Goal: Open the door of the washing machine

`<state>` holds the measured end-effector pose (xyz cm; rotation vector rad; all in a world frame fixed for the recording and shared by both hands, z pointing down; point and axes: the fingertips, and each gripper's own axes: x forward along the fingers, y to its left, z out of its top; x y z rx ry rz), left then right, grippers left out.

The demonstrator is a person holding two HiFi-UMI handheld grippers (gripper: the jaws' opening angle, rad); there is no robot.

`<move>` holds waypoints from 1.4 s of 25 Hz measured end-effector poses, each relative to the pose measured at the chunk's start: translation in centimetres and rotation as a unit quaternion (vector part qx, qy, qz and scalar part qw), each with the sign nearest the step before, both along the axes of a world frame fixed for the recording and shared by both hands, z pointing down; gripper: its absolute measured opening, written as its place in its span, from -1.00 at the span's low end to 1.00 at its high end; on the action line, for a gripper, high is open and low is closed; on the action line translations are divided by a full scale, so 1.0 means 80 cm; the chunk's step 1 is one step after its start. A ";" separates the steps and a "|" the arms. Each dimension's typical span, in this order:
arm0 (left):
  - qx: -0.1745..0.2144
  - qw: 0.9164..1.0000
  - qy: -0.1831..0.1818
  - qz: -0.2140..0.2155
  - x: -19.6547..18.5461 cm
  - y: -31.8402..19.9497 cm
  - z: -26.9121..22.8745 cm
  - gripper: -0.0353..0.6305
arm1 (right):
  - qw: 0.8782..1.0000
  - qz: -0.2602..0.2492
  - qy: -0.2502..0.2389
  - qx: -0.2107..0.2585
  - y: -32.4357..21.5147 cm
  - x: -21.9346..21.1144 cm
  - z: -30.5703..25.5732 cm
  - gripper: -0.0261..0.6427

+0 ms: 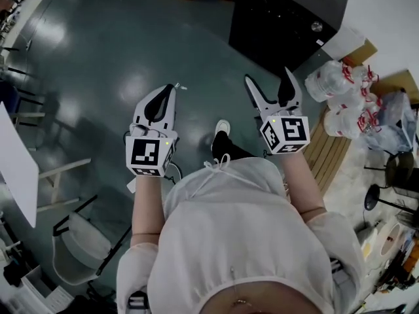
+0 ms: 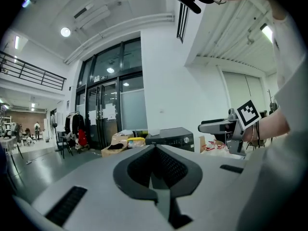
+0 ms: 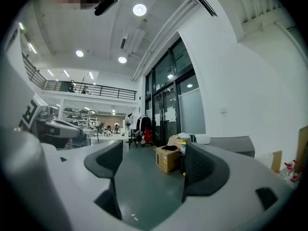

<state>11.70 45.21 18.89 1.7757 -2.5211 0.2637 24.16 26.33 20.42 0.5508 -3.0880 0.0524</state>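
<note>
Glossy grey-green hall floor (image 1: 131,57); glass doors (image 2: 108,109) and white wall behind in the gripper views. Person in loose white clothing (image 1: 242,241) stands looking down, one hand-held gripper in each hand, both held out in front over the floor, touching nothing.

The left gripper (image 1: 170,89), white body with black pads, has its jaws pressed together with nothing between them; the left gripper view shows the pads meeting in one ridge. The right gripper (image 1: 268,77), same build, has its jaws spread wide and is empty; the right gripper view shows only floor and a brown cardboard box (image 3: 168,159) far off through the gap.

The black box-shaped washing machine (image 1: 288,18), with a round silver knob on its panel, stands against the wall at the upper right of the head view, ahead of the right gripper and well apart from both. It also shows beyond the left gripper's tips in the left gripper view (image 2: 171,138). Cannot tell the door's state.

Clear plastic water bottles in shrink-wrapped packs (image 1: 340,87) sit right of the machine, beside a wooden slatted pallet (image 1: 330,152). White chair (image 1: 75,250) at lower left.
</note>
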 end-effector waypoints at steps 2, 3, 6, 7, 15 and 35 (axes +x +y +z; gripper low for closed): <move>0.001 1.000 -0.002 0.002 -0.039 -0.040 -0.007 -0.83 | 1.000 0.005 0.000 -0.003 -0.041 -0.035 -0.005 0.28; 0.003 1.000 -0.003 0.003 -0.059 -0.062 -0.010 -0.83 | 1.000 0.007 0.000 -0.003 -0.062 -0.053 -0.006 0.28; 0.008 1.000 -0.003 0.006 -0.110 -0.128 -0.013 -0.83 | 1.000 0.016 0.002 -0.004 -0.123 -0.100 -0.008 0.28; 0.009 1.000 -0.002 0.009 -0.123 -0.149 -0.013 -0.83 | 1.000 0.019 0.005 -0.002 -0.141 -0.113 -0.008 0.28; 0.003 0.999 0.005 0.034 -0.211 -0.268 -0.007 -0.83 | 0.999 0.035 0.038 -0.012 -0.245 -0.194 0.012 0.28; -0.021 0.961 0.022 0.273 -0.446 -0.596 0.041 -0.83 | 0.956 0.262 0.093 -0.097 -0.462 -0.370 0.101 0.23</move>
